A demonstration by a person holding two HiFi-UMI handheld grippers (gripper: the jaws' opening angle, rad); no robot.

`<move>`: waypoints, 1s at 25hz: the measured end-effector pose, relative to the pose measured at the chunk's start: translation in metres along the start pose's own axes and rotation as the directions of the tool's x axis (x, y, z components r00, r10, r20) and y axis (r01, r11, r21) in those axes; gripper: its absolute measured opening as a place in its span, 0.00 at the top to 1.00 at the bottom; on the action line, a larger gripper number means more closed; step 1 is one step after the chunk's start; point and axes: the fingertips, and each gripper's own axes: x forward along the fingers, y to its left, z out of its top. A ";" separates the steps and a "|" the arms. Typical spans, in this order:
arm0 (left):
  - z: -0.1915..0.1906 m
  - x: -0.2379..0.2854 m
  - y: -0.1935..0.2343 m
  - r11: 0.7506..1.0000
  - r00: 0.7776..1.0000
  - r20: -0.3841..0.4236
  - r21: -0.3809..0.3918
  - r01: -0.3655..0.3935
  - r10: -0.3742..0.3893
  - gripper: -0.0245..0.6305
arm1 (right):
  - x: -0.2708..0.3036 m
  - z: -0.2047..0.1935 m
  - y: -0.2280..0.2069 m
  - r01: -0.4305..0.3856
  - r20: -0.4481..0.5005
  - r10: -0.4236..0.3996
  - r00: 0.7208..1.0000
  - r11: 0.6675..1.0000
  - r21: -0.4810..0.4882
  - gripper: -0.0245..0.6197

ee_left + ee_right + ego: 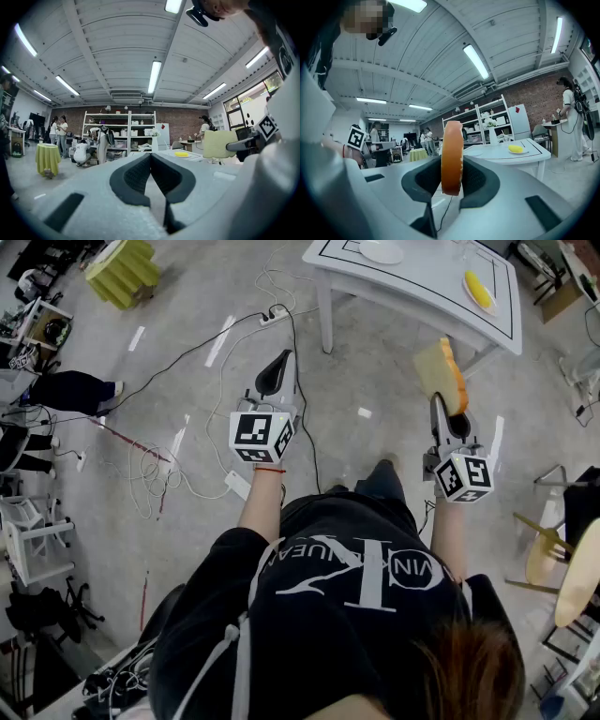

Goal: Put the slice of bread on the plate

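Note:
The slice of bread (439, 373), pale with a brown crust, stands on edge between the pads of my right gripper (448, 407), which is shut on it. In the right gripper view the bread (452, 157) shows crust-on, upright between the two dark pads. An empty white plate (382, 251) lies on the white table (427, 282) ahead, well beyond the bread. My left gripper (279, 367) is held out over the floor to the left, shut with nothing in it; its pads (136, 176) meet at the tip. From the left gripper view the bread (219, 143) shows at the right.
A second plate with a yellow thing (479, 289) sits at the table's right end. Cables and a power strip (274, 313) trail over the concrete floor. A green-yellow stool (124, 270) stands far left, chairs (548, 549) at the right. People stand by shelves (119, 136) in the background.

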 end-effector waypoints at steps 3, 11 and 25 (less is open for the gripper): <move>0.000 -0.003 0.002 1.000 1.000 0.004 -0.002 0.002 -0.002 0.95 | 0.000 0.000 0.003 0.002 0.002 -0.002 1.000 1.000 -0.001 0.82; -0.001 -0.015 0.010 1.000 1.000 -0.003 -0.010 -0.002 0.002 0.95 | -0.004 -0.002 0.015 0.000 0.004 0.000 1.000 1.000 0.000 0.82; -0.008 -0.010 0.014 0.998 1.000 -0.014 -0.057 0.013 -0.014 0.95 | -0.005 -0.007 0.011 0.036 -0.031 -0.035 0.999 0.999 0.040 0.81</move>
